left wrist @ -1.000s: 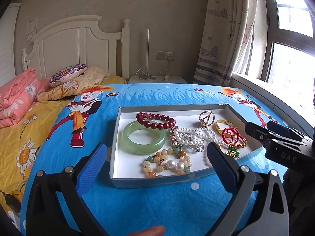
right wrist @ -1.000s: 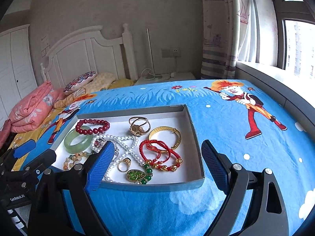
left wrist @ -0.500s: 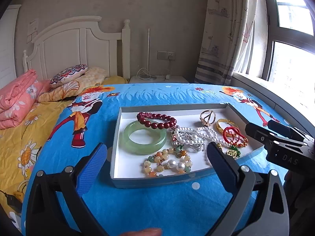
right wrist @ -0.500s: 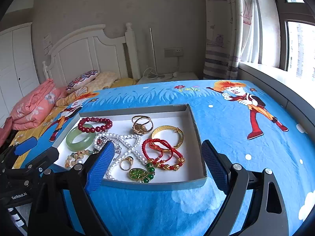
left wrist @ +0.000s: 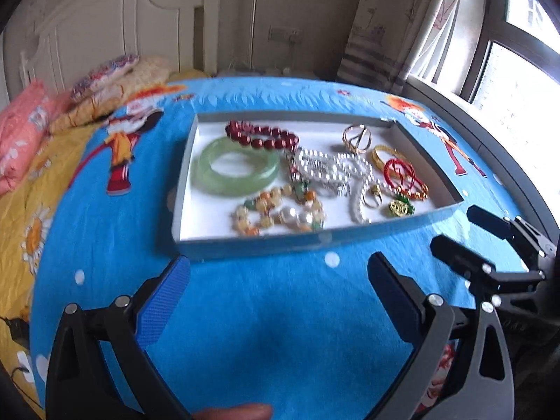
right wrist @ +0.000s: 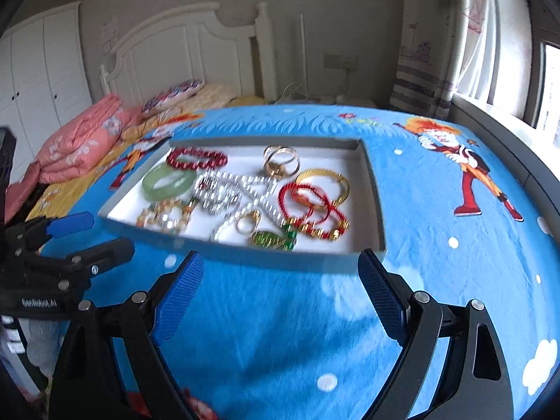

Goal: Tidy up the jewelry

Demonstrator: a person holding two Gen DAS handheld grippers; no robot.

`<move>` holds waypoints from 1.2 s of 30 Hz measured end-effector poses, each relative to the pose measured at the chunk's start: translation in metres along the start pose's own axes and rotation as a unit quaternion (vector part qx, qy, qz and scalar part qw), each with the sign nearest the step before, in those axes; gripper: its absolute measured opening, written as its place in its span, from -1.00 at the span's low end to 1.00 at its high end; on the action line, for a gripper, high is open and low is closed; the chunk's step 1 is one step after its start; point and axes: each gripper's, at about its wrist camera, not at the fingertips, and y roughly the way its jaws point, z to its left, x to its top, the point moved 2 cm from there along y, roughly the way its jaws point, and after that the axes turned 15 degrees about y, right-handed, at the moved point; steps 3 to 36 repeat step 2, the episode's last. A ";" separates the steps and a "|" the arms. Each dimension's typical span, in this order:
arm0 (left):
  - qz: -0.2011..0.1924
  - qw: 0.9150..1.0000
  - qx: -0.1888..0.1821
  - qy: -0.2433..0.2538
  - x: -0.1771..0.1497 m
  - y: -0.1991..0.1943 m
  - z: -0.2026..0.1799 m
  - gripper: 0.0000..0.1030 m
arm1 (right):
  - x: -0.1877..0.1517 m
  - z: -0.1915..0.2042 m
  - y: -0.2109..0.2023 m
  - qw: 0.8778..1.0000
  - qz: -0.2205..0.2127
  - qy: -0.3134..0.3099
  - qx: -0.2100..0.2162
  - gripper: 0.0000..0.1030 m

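One shallow tray sits on the blue cartoon bedspread of the bed. Inside it: one green jade bangle, one dark red bead bracelet, one gold bangle, one mixed-colour bead bracelet, a pearl strand, red cord bracelets overlapping, count unclear, and a green pendant. Frames are blurred, small rings hard to count. Two tools: left hand-held gripper, fingers wide apart, holding nothing, just short of the tray's near edge; right hand-held gripper, fingers also wide apart, holding nothing, near the tray's front right corner.
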 end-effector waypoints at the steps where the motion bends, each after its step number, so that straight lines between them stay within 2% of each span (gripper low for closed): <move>1: 0.020 1.000 0.002 -0.007 -0.005 0.004 0.001 0.95 | -0.008 0.001 0.002 1.000 0.019 -0.009 0.000 0.68; 2: 0.035 0.999 0.002 -0.010 -0.010 0.009 0.002 0.95 | -0.016 0.002 0.006 0.999 0.038 -0.015 0.000 0.68; 36: 0.035 0.999 0.002 -0.010 -0.010 0.009 0.002 0.95 | -0.016 0.002 0.006 0.999 0.038 -0.015 0.000 0.68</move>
